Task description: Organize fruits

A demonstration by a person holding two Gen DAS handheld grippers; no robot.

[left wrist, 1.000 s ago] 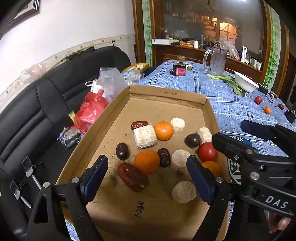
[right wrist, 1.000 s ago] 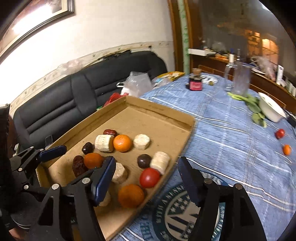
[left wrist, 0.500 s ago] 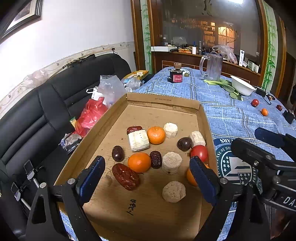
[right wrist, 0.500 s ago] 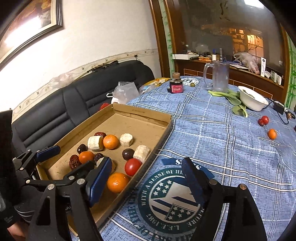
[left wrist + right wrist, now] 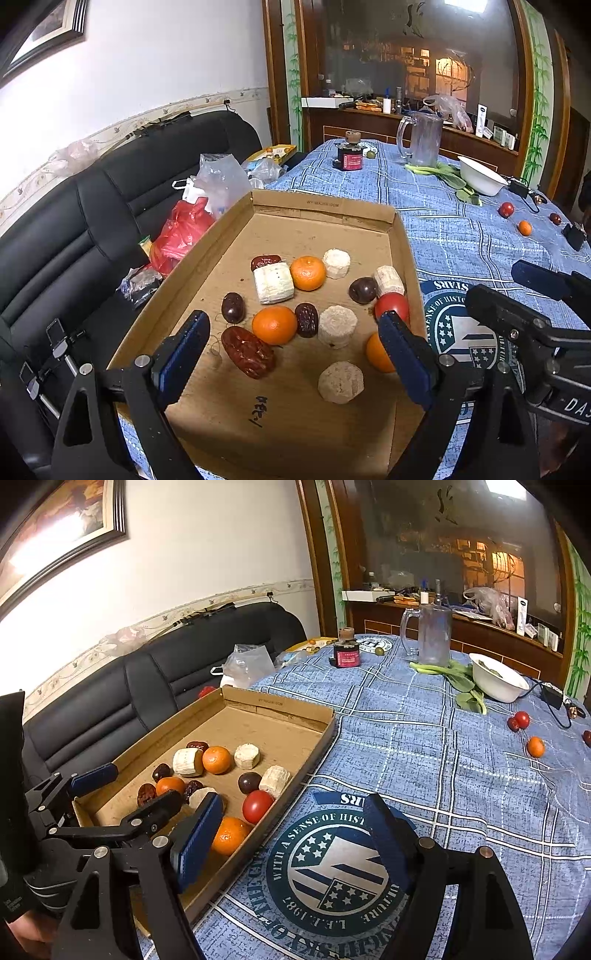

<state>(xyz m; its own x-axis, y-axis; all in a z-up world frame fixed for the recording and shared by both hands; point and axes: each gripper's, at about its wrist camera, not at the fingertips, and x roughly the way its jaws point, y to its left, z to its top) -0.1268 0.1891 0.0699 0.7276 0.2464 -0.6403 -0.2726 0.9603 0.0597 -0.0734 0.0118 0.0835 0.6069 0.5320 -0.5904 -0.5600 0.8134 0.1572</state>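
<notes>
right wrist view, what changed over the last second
The right gripper pulled back from the cardboard tray to over the blue tablecloth, fingers opening wider, nothing between them. The left gripper kept hovering open over the tray. No fruit moved.

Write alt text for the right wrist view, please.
A cardboard tray of oranges, a tomato, dates and pale round pieces sits on a blue tablecloth. The right gripper hangs empty, jaws open, beside it.

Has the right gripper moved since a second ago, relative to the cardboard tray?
Yes. The right gripper has pulled back and to the right, away from the shallow brown cardboard tray, and now sits open over the blue checked tablecloth's round emblem.
</notes>
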